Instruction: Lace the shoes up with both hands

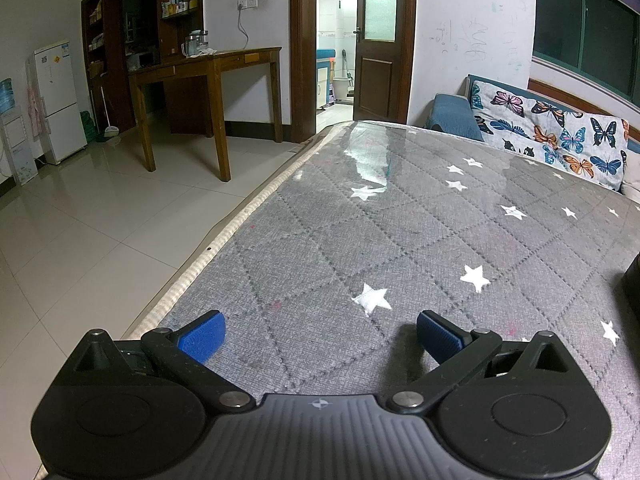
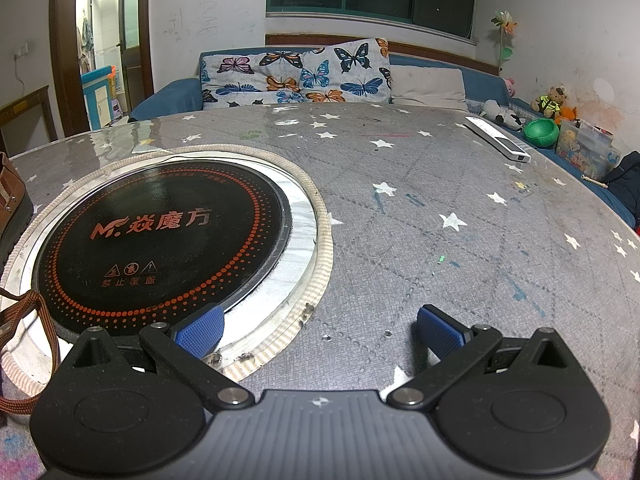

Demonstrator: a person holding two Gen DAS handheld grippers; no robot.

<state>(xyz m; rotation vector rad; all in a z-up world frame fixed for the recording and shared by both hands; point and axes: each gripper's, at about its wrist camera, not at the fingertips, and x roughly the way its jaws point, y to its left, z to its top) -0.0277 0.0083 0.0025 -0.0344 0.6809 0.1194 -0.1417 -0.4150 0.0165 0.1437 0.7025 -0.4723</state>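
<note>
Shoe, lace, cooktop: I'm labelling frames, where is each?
shoe point(image 2: 14, 196): right wrist view, brown side at left edge.
lace point(image 2: 48, 320): right wrist view, brown loop.
cooktop point(image 2: 160, 240): right wrist view, black glass centre.

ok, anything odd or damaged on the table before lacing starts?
Yes: the cloth trim around the built-in induction cooktop is frayed near the right tongs. A brown shoelace lies loose on the cooktop's rim.

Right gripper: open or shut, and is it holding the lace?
Open. The right gripper has its blue pads spread wide with only tablecloth between them. The brown lace lies to its left, ungrasped.
</note>
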